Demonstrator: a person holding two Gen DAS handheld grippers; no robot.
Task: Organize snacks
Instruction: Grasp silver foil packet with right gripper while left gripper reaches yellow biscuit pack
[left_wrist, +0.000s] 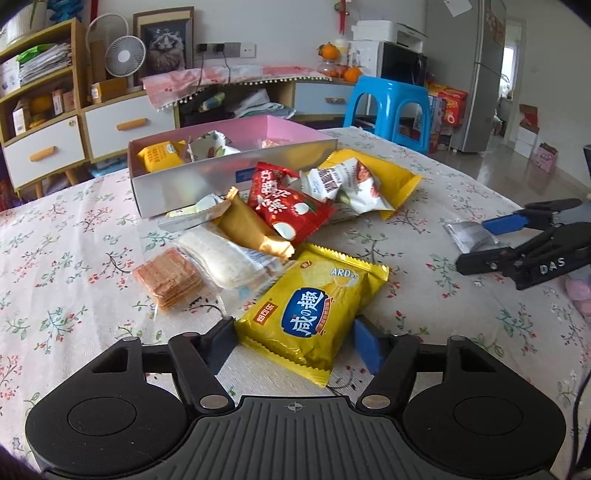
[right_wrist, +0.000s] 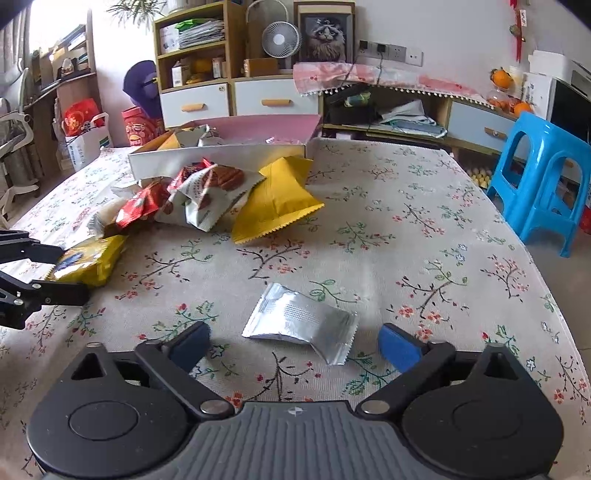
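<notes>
A yellow cracker packet (left_wrist: 314, 306) lies flat on the flowered tablecloth, and my left gripper (left_wrist: 295, 343) is shut on it, one pad against each long side. In the right wrist view a silver foil packet (right_wrist: 301, 325) lies between the fingers of my right gripper (right_wrist: 295, 347), which stands open with a gap on both sides. Behind the yellow packet is a heap of snacks: a red packet (left_wrist: 288, 206), a tan one (left_wrist: 251, 229), clear-wrapped biscuits (left_wrist: 170, 280), a white printed bag (left_wrist: 343, 184) and a big yellow bag (left_wrist: 391, 177).
A shallow box (left_wrist: 184, 184) with a pink inside stands behind the heap and holds a few packets. A blue plastic stool (right_wrist: 546, 177) stands off the table's right side. Shelves and drawers line the far wall.
</notes>
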